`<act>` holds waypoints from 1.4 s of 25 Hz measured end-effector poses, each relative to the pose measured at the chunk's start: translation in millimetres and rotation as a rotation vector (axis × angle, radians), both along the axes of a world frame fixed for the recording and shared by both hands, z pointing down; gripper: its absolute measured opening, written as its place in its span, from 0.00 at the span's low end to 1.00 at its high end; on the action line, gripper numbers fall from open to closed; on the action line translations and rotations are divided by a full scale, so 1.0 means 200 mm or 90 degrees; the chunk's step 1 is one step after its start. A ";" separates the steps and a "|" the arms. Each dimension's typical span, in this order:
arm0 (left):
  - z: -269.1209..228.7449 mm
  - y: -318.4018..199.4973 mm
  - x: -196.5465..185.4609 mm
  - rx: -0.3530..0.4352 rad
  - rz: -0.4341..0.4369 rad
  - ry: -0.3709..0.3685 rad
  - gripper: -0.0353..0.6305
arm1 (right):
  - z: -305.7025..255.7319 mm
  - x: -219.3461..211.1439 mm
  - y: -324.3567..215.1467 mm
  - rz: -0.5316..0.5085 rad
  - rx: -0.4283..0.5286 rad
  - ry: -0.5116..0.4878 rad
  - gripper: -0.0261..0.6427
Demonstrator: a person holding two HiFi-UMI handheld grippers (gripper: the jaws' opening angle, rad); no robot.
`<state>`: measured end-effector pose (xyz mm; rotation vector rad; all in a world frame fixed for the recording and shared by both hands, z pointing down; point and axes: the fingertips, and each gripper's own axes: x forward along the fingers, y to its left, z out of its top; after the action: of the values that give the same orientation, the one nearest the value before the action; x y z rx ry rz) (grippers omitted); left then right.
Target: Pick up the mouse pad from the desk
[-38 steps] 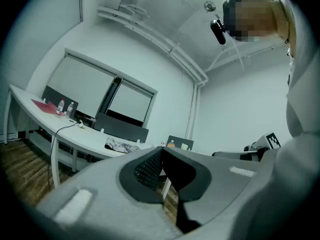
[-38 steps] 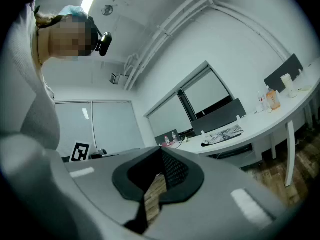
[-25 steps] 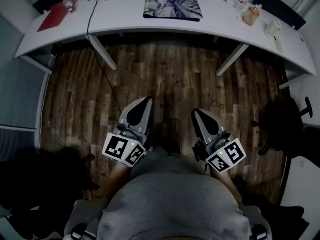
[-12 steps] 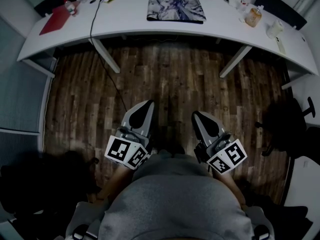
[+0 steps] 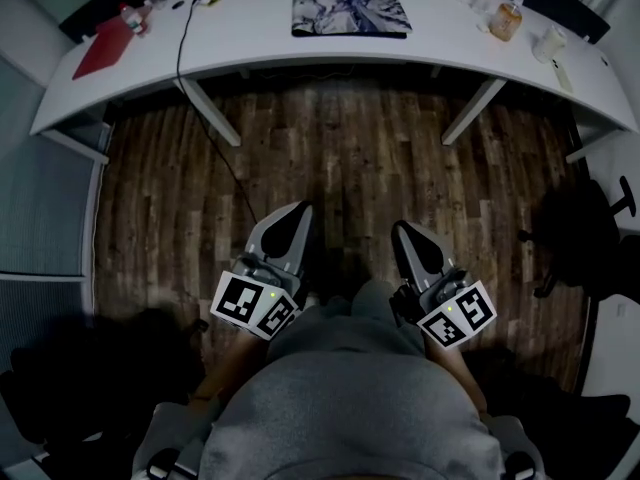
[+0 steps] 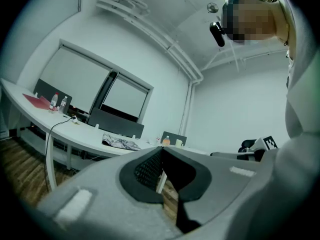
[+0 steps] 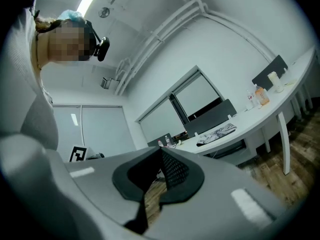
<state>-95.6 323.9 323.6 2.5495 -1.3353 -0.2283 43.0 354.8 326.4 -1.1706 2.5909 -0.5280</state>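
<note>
A grey patterned mouse pad (image 5: 350,12) lies flat on the long white desk (image 5: 260,43) at the top of the head view; it also shows as a small patch in the left gripper view (image 6: 120,143) and the right gripper view (image 7: 216,132). My left gripper (image 5: 293,216) and right gripper (image 5: 405,234) are held close to the person's body, far short of the desk, above the wooden floor. Both point level toward the desk. Each is shut with nothing between its jaws.
On the desk stand a red folder (image 5: 102,48), small bottles (image 5: 133,15), a black cable (image 5: 180,38) that hangs to the floor, an orange bottle (image 5: 504,18) and cups (image 5: 549,41). White desk legs (image 5: 215,113) slant down. A dark chair (image 5: 590,238) is at right.
Both grippers have sunk slightly lower in the head view, and the desk with the mouse pad has shifted a little toward the top of the picture. The jaws stay shut.
</note>
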 end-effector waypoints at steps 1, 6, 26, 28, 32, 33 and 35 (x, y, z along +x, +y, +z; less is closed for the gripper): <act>0.01 0.00 0.00 -0.003 0.003 0.000 0.05 | 0.01 -0.01 0.01 0.002 -0.003 -0.002 0.04; 0.05 0.00 0.02 -0.014 0.015 0.000 0.05 | 0.02 0.02 0.04 0.019 -0.015 -0.005 0.04; 0.05 -0.48 0.03 -0.004 -0.025 0.001 0.05 | 0.02 0.02 -0.48 -0.013 0.002 0.006 0.04; 0.03 -0.57 0.05 -0.002 -0.030 0.001 0.05 | 0.00 0.03 -0.58 -0.017 0.005 0.004 0.04; -0.02 -0.74 0.08 0.005 -0.043 -0.001 0.05 | -0.05 0.08 -0.78 -0.026 0.010 -0.001 0.04; -0.02 -0.78 0.08 0.005 -0.047 -0.001 0.05 | -0.06 0.09 -0.83 -0.028 0.011 -0.002 0.04; -0.03 -0.85 0.10 0.005 -0.051 -0.001 0.05 | -0.07 0.11 -0.90 -0.032 0.014 -0.002 0.04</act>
<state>-75.3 153.3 317.1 2.5051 -1.4423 -0.2463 64.9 174.6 311.7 -1.0988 2.6232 -0.5101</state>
